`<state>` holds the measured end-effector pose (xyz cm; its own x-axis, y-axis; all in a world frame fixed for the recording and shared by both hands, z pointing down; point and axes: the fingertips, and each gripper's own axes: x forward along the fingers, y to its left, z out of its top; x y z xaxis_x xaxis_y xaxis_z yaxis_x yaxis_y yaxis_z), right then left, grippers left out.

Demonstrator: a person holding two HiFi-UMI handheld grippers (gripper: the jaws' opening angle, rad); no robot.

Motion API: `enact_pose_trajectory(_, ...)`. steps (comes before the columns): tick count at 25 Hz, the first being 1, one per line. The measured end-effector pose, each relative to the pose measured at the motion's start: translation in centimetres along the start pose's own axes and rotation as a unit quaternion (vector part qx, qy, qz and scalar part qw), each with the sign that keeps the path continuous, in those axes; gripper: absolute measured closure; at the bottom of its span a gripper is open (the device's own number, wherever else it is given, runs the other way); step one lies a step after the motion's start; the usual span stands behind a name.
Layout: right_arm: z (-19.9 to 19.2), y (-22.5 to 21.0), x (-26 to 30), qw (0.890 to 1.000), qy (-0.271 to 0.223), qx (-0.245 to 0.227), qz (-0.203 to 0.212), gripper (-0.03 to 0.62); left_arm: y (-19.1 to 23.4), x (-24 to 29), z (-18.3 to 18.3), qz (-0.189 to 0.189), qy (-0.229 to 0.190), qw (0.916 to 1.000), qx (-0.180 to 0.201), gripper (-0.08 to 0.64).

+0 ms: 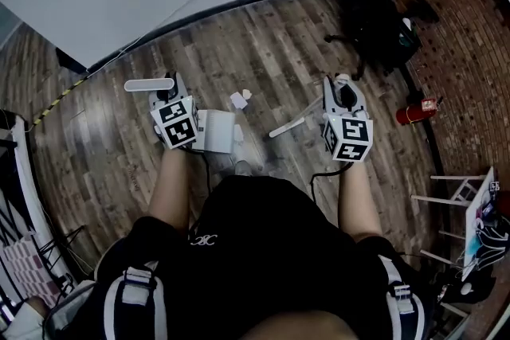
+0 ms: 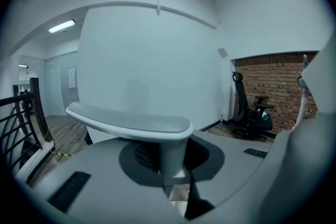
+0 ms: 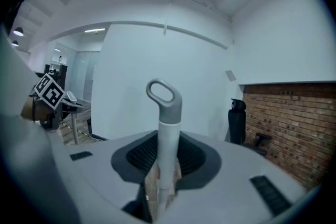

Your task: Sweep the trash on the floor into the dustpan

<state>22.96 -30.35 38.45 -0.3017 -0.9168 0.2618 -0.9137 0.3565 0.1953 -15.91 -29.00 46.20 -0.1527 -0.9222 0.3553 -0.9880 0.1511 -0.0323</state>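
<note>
Head view: left gripper [image 1: 170, 95] sits left of centre and right gripper [image 1: 343, 91] right of centre, both above the wood floor [image 1: 263, 44]. The white dustpan [image 1: 217, 130] lies just right of the left gripper. The broom [image 1: 288, 126] shows as a pale stick slanting down-left from the right gripper; its head is blurred, so I cannot tell if it touches the floor. The trash [image 1: 238, 100] is paper scraps on the floor, just above the dustpan's upper right corner and apart from it. Left gripper view: the jaws are closed narrow on the stem of the dustpan handle [image 2: 131, 123], with its flat grip standing above them at frame centre. Right gripper view: the jaws are clamped on the broom handle [image 3: 168, 128], with its hanging loop at upper centre. Judgement on the step: the pan's lip should lie flat on the floor with the mouth turned to the scraps, held steady while the broom comes in behind them from the upper side. Short, low strokes should suit, since paper this light may skip over or past the lip. Count: two grippers, one dustpan, one broom, and two scraps clearly seen (a possible third white bit at the pan's right edge is not certain). There is also one dark office chair [image 1: 378, 12] at upper right and one red fire extinguisher [image 1: 413, 113] at right.
</note>
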Motion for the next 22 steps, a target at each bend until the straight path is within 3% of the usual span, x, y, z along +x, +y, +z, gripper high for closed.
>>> enact_pose_trajectory(7, 1.2, -0.1, 4.7, 0.999, -0.007, -0.031, 0.033, 0.491, 3.0, 0.2, -1.5, 0.051, 0.011, 0.9978, -0.04, 0.499)
enact_pose_trajectory(11, 1.1, 1.1, 7.7, 0.996, -0.006, -0.053, 0.076, 0.491, 4.7, -1.0, -3.5, 0.101, 0.026, 0.992, -0.072, 0.499)
enact_pose_trajectory(17, -1.2, 2.5, 13.0, 0.987, -0.003, -0.079, 0.139, 0.491, 5.7, -2.7, -6.9, 0.19, 0.045, 0.9736, -0.118, 0.499)
enact_pose_trajectory(22, -2.7, 2.8, 17.2, 0.971, 0.012, -0.104, 0.216, 0.489, 6.0, -5.1, -8.9, 0.269, 0.06, 0.9492, -0.152, 0.499)
